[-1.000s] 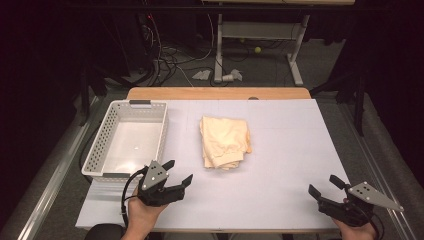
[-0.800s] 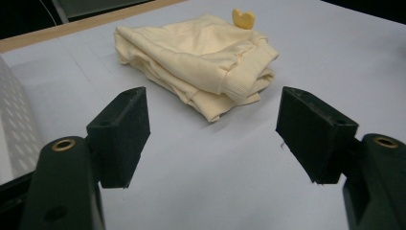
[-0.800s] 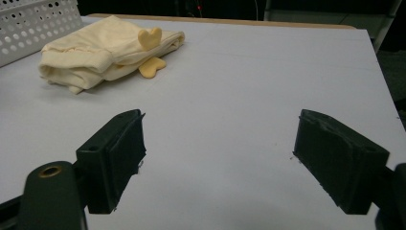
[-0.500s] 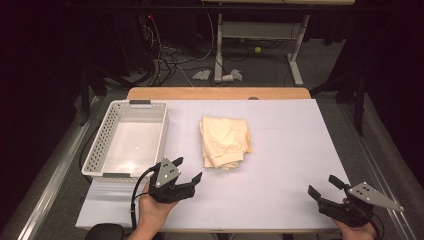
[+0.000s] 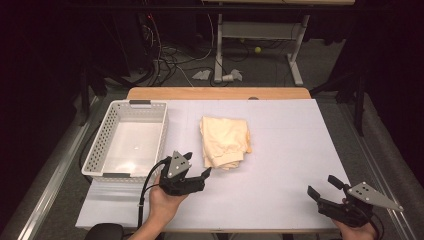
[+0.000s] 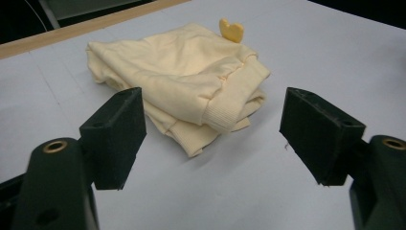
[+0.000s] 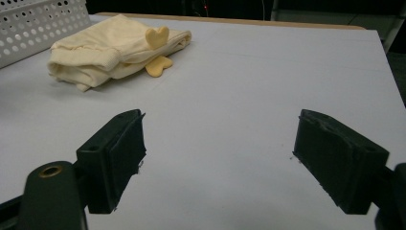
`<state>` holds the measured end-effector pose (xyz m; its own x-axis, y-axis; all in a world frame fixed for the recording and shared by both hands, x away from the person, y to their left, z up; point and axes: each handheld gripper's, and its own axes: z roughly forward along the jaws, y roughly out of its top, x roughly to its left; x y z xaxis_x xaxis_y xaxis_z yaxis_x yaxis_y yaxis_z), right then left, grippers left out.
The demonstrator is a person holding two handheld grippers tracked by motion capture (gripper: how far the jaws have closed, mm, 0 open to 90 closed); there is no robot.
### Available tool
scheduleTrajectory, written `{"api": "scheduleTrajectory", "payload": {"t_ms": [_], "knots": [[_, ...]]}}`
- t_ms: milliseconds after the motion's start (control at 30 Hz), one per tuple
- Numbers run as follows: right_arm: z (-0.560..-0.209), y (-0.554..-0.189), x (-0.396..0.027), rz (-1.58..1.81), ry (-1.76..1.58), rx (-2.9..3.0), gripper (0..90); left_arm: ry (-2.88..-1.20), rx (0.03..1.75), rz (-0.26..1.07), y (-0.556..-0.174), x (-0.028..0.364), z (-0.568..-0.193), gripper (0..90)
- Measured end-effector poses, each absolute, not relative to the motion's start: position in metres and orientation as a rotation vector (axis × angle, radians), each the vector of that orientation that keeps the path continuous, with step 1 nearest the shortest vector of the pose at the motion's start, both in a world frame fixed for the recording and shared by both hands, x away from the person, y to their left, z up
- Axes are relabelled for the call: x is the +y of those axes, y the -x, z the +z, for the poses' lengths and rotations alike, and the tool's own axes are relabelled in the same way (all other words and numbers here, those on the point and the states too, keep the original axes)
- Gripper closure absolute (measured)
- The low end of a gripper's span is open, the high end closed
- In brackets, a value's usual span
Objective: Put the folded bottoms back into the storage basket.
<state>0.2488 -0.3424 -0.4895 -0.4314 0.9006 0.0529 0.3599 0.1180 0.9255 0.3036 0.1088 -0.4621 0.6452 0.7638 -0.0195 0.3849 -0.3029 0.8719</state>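
1. I am bringing my left gripper (image 5: 192, 170) across the white surface (image 5: 290, 150) toward the folded cream garment (image 5: 225, 141); against the earlier high views it is sitting farther right and closer to the cloth than it was a second ago.
2. Its jaws have just been opening and are now standing spread wide, with nothing between them. In the left gripper view they are framing the near corner of the garment (image 6: 191, 96), where the ribbed hem is lying, but they are not touching it yet.
3. The garment is lying folded near the middle of the surface, just to the right of the white perforated basket (image 5: 100, 150), which is empty. A small heart-shaped tab (image 7: 157, 37) is sticking up from its far side.
4. I am keeping my right gripper (image 5: 330, 192) at the near right corner of the surface, in the same spot as before, well apart from the cloth. Its jaws are also standing spread and holding nothing.
5. I am reading this as the approach to a pick: the left side is lining up, and the grasp itself is not yet made.
6. Next I am expecting to need a lower, forward push so one jaw slides under the folded layers; catching only the top layer could unfold the stack.
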Motion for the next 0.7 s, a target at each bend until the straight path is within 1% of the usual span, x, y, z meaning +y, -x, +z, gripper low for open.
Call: {"api": "scheduleTrajectory", "payload": {"t_ms": [167,567,700], "knots": [[-0.489,-0.248,-0.343,1.301,-1.219,1.854,18.3,-1.935,0.928,0.472,-0.312,0.104,-0.456,23.3],[-0.490,-0.249,-0.344,1.305,-1.221,1.857,18.3,-1.990,0.968,0.471,-0.336,0.089,-0.453,23.3],[-0.490,-0.249,-0.344,1.304,-1.226,1.857,18.3,-2.005,1.009,0.469,-0.347,0.087,-0.451,23.1]]}}
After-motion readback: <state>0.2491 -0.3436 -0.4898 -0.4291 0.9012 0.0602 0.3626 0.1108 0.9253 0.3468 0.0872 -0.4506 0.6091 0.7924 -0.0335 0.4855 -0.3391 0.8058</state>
